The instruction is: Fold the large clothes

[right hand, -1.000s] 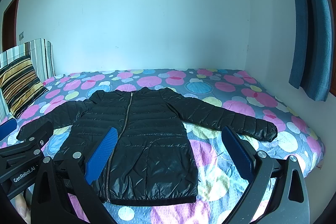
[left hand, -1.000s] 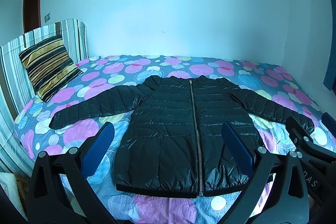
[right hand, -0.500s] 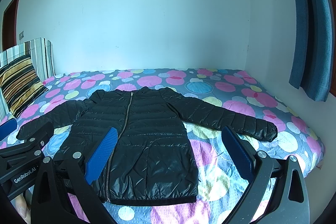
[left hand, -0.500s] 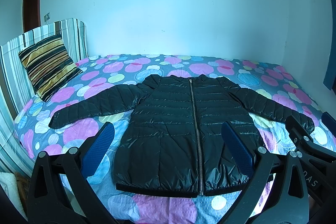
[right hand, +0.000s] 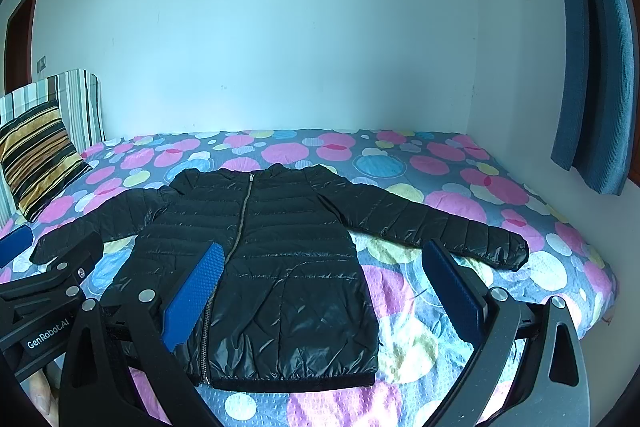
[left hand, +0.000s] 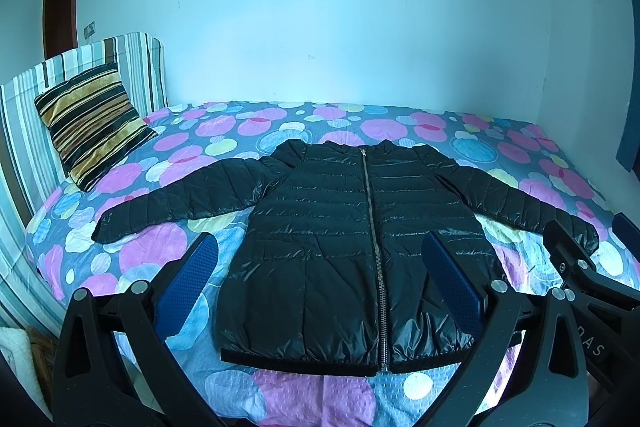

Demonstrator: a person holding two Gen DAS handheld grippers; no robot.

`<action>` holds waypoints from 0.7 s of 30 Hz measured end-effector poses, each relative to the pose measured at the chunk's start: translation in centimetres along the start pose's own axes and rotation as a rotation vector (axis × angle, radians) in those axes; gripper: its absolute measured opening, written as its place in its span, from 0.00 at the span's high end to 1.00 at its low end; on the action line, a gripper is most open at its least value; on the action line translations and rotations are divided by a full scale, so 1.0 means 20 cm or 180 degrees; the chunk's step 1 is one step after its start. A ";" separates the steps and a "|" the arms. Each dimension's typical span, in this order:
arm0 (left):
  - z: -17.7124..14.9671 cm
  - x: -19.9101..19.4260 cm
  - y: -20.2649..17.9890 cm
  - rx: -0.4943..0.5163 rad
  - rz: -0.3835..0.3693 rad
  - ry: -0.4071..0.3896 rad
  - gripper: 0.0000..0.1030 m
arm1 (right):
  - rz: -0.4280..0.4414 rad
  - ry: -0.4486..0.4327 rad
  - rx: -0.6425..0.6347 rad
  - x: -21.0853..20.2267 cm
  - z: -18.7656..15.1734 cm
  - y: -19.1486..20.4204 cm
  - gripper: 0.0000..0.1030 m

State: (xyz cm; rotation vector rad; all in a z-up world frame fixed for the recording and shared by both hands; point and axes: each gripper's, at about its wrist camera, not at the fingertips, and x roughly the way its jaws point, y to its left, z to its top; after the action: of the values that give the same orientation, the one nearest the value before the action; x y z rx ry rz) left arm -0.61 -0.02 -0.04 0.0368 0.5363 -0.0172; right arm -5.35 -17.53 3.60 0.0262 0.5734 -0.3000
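A black quilted jacket lies flat and zipped on the bed, hem toward me, both sleeves spread out to the sides. My left gripper hovers open above the hem, its blue pads wide apart with nothing between them. To its right, my right gripper also hangs open over the jacket's right half, pads apart and empty. Each view shows the other gripper at its edge: the right gripper and the left gripper.
The bed has a sheet with pink, blue and yellow circles. A striped pillow leans on a striped headboard at the left. A pale wall lies behind, a blue curtain at the right, a dark door far left.
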 end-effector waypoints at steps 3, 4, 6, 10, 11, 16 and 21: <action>-0.01 0.00 0.00 -0.0002 0.0000 0.0003 0.02 | 0.0001 0.0001 -0.0001 0.00 0.00 0.00 0.05; -0.01 0.00 0.00 -0.0002 0.0001 0.0003 0.02 | 0.0000 0.0001 -0.0002 0.00 0.00 0.00 0.05; -0.01 0.00 0.00 -0.0001 -0.0001 0.0003 0.02 | 0.0001 0.0001 -0.0002 0.00 0.00 0.00 0.05; -0.01 0.00 0.00 -0.0002 -0.0001 0.0007 0.02 | 0.0000 0.0012 -0.0002 -0.01 0.00 -0.01 0.05; -0.01 0.00 0.00 -0.0003 -0.0001 0.0008 0.02 | 0.0002 0.0015 -0.0002 -0.02 0.01 -0.01 0.05; -0.04 0.03 0.01 -0.0008 0.0007 0.0058 0.02 | 0.0005 0.0058 -0.0012 0.01 -0.02 -0.02 0.05; -0.05 0.11 0.01 -0.0013 0.0010 0.0139 0.02 | 0.0036 0.0146 -0.0016 0.06 0.00 0.00 0.05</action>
State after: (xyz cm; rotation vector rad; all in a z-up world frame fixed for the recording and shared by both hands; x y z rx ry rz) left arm 0.72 0.16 -2.06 0.0342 0.5798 -0.0123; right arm -4.42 -17.77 2.87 0.0314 0.6194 -0.2876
